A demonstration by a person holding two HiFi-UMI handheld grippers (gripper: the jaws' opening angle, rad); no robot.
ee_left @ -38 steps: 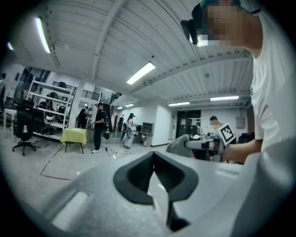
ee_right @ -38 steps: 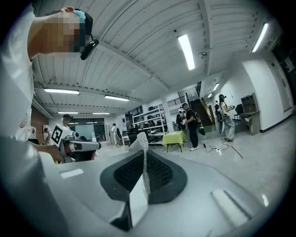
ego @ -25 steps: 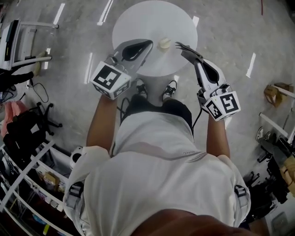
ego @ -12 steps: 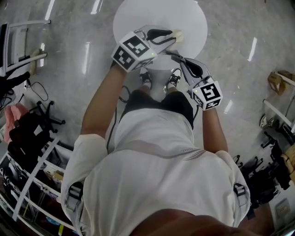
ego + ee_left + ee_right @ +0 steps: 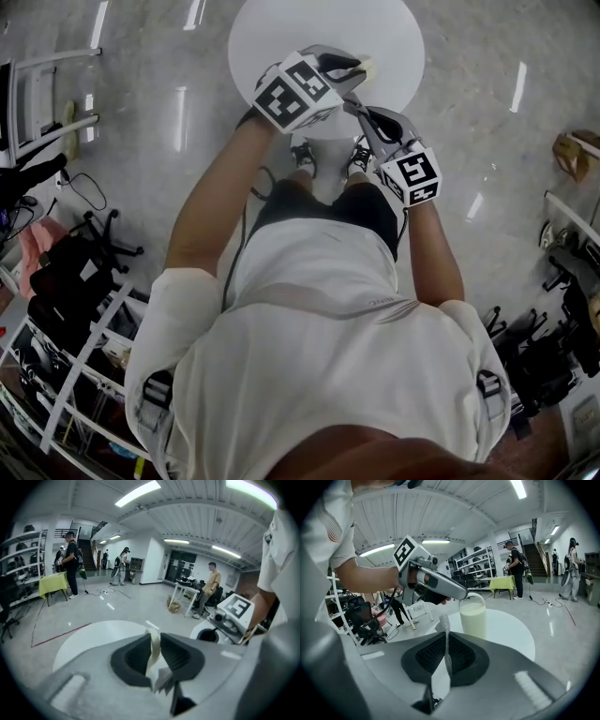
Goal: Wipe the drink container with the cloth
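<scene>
The drink container (image 5: pixel 365 67), a clear cup of milky liquid (image 5: pixel 473 616), is at the near part of the round white table (image 5: pixel 281 28). My left gripper (image 5: pixel 354 67) is shut on the cup's rim from above, and a thin cream wall (image 5: pixel 153 644) shows between its jaws. I cannot tell whether the cup rests on the table. My right gripper (image 5: pixel 356 105) is just beside and below the cup, at the table's near edge, shut on a thin white cloth (image 5: pixel 446 634) that stands edge-on between its jaws.
The table top (image 5: pixel 511 630) is bare around the cup. The person's shoes (image 5: pixel 305 155) are under its near edge. Shelving racks (image 5: pixel 66 309) stand at the left. Several people, a green-covered table (image 5: pixel 502 582) and a white desk (image 5: pixel 187 590) are farther off.
My left gripper swung right to the cup and shut on its rim. My right gripper moved left and in toward the cup, still with the cloth.
</scene>
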